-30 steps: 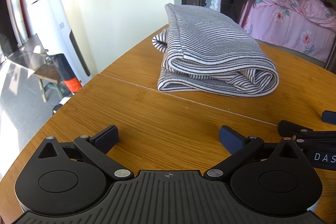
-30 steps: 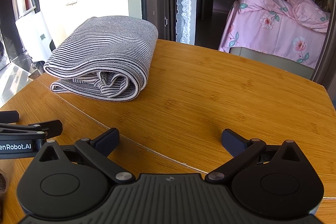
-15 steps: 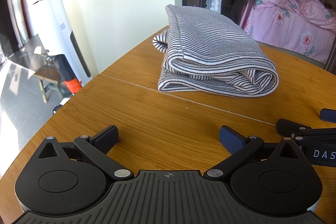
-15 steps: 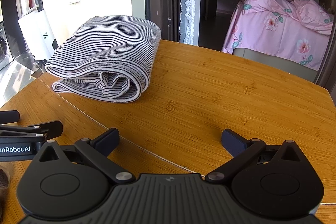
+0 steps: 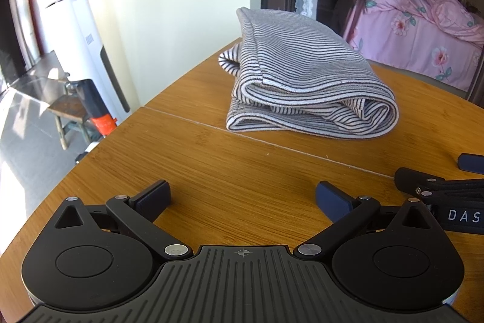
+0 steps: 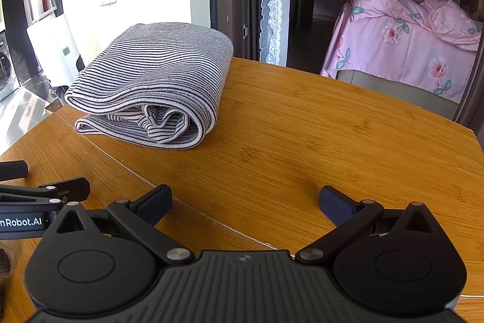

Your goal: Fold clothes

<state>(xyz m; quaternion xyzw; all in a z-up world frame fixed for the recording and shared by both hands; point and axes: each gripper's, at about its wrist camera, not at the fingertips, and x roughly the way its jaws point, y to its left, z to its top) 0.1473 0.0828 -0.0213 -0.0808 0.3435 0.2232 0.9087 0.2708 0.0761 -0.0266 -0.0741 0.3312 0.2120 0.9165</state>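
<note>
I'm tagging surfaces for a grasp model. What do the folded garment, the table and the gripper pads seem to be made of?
Garment: soft knit fabric, probably cotton jersey; fine stripes, limp rounded folds, matte.
Table: bamboo or wood laminate, judging by the narrow grain strips; smooth with a slight sheen.
Pads: dark blue, matte, likely rubber or soft plastic; cannot tell which.

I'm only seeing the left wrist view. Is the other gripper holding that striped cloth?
Observer: No. The right gripper is open and holds nothing. It is apart from the cloth.
Operator: What does the cloth's right side look like?
Observer: It is one smooth, rounded fold along the whole edge.
Operator: Anything else near the grippers?
Observer: A brown thing sits at the right wrist view's lower left edge, near the left gripper. I cannot tell what it is.
</note>
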